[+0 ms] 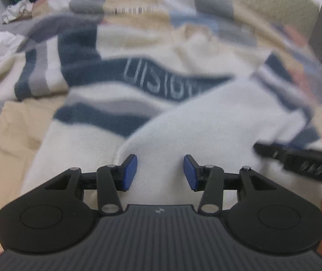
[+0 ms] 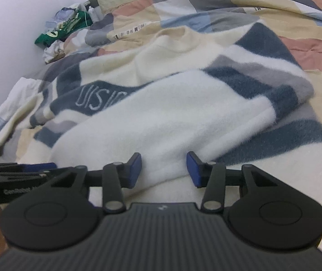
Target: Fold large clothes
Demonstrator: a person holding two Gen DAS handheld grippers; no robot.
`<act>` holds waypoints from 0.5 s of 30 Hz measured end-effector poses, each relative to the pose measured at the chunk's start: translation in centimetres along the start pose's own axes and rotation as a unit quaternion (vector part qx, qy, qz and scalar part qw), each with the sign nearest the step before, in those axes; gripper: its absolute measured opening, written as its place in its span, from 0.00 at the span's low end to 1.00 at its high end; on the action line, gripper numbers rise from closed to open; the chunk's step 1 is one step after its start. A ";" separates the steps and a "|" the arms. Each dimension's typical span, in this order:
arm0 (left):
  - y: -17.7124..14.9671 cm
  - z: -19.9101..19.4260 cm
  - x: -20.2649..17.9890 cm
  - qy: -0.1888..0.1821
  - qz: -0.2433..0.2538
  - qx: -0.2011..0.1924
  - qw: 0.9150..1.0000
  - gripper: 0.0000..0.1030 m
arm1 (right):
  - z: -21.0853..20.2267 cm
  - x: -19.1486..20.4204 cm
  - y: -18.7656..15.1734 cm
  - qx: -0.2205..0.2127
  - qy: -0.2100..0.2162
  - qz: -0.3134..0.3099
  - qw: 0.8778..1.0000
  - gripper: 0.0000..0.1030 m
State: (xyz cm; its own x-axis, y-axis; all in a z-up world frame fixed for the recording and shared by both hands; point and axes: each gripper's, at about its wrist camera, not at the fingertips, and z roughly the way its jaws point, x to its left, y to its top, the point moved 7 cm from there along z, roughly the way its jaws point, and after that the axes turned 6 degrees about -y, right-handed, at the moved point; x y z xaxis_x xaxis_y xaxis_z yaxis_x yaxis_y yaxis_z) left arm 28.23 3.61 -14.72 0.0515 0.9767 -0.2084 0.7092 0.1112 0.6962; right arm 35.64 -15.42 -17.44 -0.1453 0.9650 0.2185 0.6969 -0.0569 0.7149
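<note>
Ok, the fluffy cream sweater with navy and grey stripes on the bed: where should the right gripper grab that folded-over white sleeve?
Probably at the near cuff edge of the white sleeve of the fluffy cream sweater with navy and grey stripes. It lies flat across the body, its end toward the open right gripper. Come in low from the near side, one finger under the edge.

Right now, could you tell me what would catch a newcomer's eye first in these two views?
The big cream sweater with navy and grey stripes fills the middle, spread over a patchwork quilt, one sleeve folded across its lettered navy band. Both the left gripper and the right gripper sit open at its near edge. A green garment lies crumpled far left by the wall.
</note>
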 end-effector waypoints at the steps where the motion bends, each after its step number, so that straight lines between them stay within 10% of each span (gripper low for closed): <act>1: 0.4 -0.7 0.1 -0.003 -0.003 -0.016 1.000 0.50 | -0.1 0.0 0.0 0.000 -0.001 0.001 1.000 0.45; 6: 2.8 -4.1 3.5 0.043 -0.011 -0.074 0.996 0.52 | -0.7 0.3 0.1 -0.003 -0.013 -0.008 1.000 0.45; 15: 6.4 -4.1 17.8 0.203 -0.054 0.000 0.978 0.53 | -0.8 0.2 0.2 0.009 -0.012 0.005 1.000 0.45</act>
State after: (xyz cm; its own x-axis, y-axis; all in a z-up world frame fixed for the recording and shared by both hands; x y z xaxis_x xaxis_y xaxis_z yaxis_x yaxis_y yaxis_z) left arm 30.78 22.42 -11.19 -0.3067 0.9518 0.0083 0.6954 0.2181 0.6847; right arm 35.17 -15.48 -16.71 -0.1203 0.9704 0.2094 0.7116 -0.0628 0.6998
